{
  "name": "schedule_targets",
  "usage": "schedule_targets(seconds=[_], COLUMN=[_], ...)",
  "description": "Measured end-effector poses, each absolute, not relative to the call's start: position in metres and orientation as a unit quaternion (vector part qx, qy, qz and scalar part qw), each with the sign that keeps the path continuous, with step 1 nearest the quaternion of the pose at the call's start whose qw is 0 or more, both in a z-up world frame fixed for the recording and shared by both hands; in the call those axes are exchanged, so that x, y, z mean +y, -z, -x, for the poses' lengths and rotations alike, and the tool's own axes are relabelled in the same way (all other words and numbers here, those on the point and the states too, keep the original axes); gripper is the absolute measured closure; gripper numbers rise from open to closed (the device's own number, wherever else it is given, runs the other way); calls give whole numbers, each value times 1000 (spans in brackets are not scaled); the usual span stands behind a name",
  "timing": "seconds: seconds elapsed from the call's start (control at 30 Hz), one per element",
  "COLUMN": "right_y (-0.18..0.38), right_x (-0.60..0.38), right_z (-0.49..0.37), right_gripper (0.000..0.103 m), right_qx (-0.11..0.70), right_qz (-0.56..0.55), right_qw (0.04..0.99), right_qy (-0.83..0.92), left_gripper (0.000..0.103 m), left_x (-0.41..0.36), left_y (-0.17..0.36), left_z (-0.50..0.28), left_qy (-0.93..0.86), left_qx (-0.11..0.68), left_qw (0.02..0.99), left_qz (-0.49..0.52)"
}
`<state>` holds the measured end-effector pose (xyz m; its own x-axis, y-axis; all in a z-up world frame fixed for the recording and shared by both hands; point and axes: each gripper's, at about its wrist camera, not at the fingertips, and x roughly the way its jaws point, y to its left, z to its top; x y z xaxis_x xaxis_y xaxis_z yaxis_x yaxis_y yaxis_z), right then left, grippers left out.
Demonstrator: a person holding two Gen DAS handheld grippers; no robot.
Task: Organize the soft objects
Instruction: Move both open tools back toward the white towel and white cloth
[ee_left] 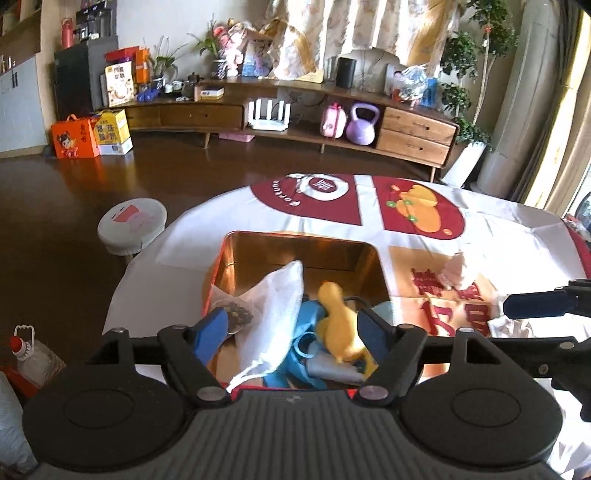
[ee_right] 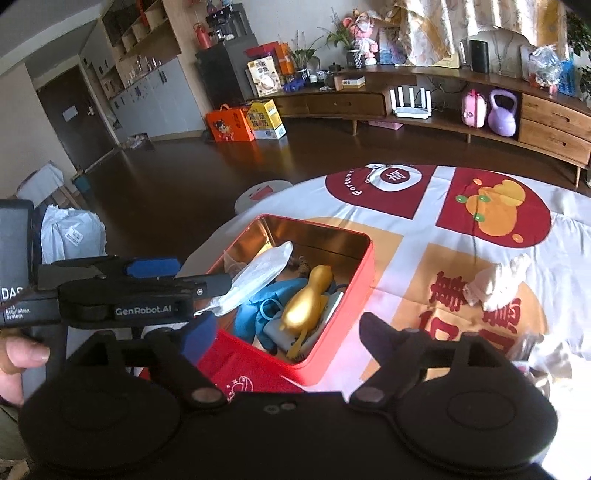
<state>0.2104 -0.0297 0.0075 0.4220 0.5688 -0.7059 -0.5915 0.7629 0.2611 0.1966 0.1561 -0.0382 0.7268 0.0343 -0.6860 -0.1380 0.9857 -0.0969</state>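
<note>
Both grippers stand wide and empty: left gripper (ee_left: 291, 328) over the red metal tin (ee_right: 364, 266) holding soft items. Crumpled white cloth (ee_right: 496, 282) lies on the tablecloth (ee_right: 569, 243) at two o'clock from right gripper (ee_right: 286, 334), the nearer; long axis toward one o'clock.

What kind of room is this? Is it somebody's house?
Probably a home living room. There is a long wooden sideboard with potted plants and toys along the wall, patterned curtains, and a round table with a festive cloth.
</note>
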Motion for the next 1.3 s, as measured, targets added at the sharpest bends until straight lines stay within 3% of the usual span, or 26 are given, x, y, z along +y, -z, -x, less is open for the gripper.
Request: schedule_targets(seconds=[0.2,0.33,0.5,0.73,1.3], right_y=[-14,-18,-18,-9,30], right_x=[-55,-77,-105,-151,-213], right_z=[-193,-184,-175,-163,-175], right_gripper=[5,0,0,0,0], right_qx=[395,384,374,370,385], right_qz=[6,-7,-5,-11,-1], right_qw=[858,866,880,890,897], right_qy=[-328,-319,-293,-264,-217], left_gripper=[26,18,18,9,9], left_x=[137,125,104,72,-13], left_y=[28,24,19,21,50], left_z=[-182,-174,-163,-161,-219], left_qy=[-33,-30,-30,-6,52], left_qx=[356,347,330,322,343], left_qw=[931,934,940,942,936], left_qz=[75,81,79,90,58])
